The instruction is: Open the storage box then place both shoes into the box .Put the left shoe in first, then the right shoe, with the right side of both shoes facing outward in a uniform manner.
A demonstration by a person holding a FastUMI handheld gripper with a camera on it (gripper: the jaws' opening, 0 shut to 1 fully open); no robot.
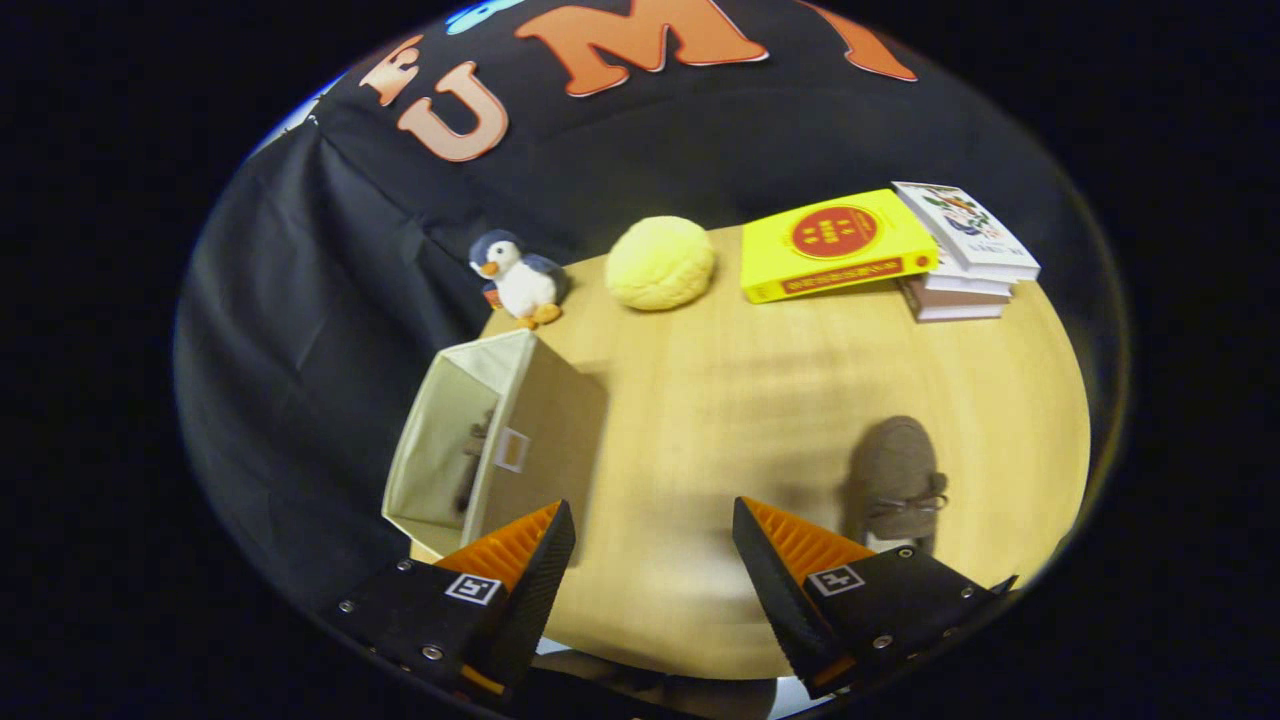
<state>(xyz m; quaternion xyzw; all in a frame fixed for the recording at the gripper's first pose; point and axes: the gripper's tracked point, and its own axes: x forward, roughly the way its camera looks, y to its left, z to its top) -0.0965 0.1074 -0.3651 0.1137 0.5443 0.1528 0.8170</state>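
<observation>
One shoe [897, 480], toe pointing away.

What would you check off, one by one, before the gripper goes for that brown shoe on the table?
1. Storage box open: ok, its open side shows the pale lining.
2. First shoe inside the box: looks ok, a dark shape lies within, too dim to tell which shoe or which side faces out.
3. Second shoe reachable: ok, the brown shoe lies alone on the table, just beyond the right finger.
4. Gripper free: ok, fingers wide apart with nothing between them.
5. Path clear: ok, the penguin toy, yellow cushion and books sit far back.
6. Gripper lined up on the shoe: not ok, it lies off to the side.
</observation>
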